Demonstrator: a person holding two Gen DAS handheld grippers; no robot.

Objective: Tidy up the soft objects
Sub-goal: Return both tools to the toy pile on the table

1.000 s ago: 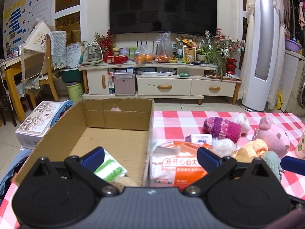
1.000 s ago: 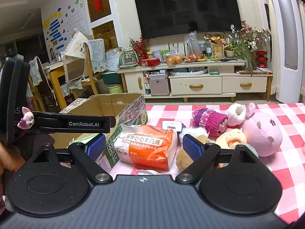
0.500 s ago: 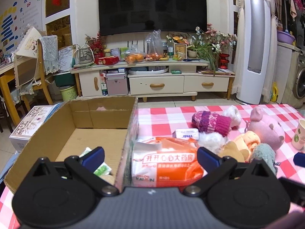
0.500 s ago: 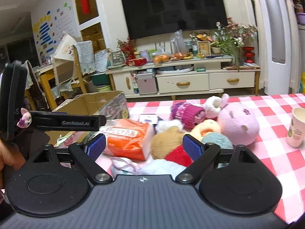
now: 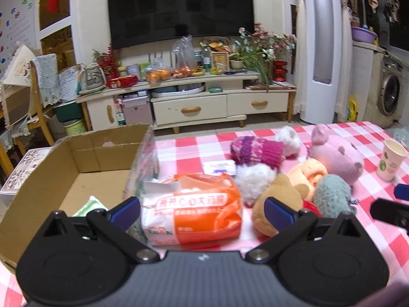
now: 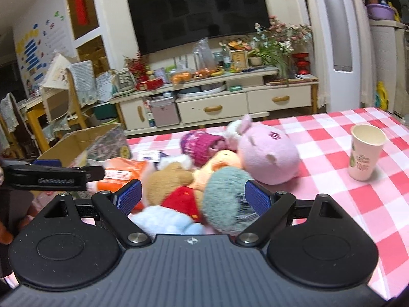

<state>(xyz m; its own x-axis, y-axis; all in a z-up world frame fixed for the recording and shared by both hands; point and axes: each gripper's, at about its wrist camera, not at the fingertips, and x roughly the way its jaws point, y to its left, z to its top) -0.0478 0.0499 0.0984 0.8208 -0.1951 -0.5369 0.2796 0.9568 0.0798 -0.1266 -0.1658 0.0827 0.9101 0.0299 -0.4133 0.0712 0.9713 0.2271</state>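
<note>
A pile of soft things lies on the red-checked table: an orange-and-white soft pack (image 5: pixel 194 217), a brown bear in red (image 6: pixel 173 186), a grey-green knitted ball (image 6: pixel 225 204), a pink plush pig (image 6: pixel 268 153), a magenta knitted hat (image 5: pixel 255 151) and a white fluffy toy (image 5: pixel 255 179). My left gripper (image 5: pixel 202 209) is open with the orange pack between its fingers. My right gripper (image 6: pixel 191 197) is open around the bear and the knitted ball. An open cardboard box (image 5: pixel 76 168) stands at the left with a green-and-white packet (image 5: pixel 89 204) inside.
A paper cup (image 6: pixel 365 153) stands on the table at the right. A small white packet (image 5: pixel 219 167) lies behind the orange pack. A TV cabinet (image 5: pixel 194 102), a chair (image 5: pixel 38 97) and a tall white appliance (image 5: pixel 322 51) stand beyond the table.
Both grippers have moved to the right along the table. The left now frames the orange pack instead of the box edge. The right now frames the bear and knitted ball. Both stayed open.
</note>
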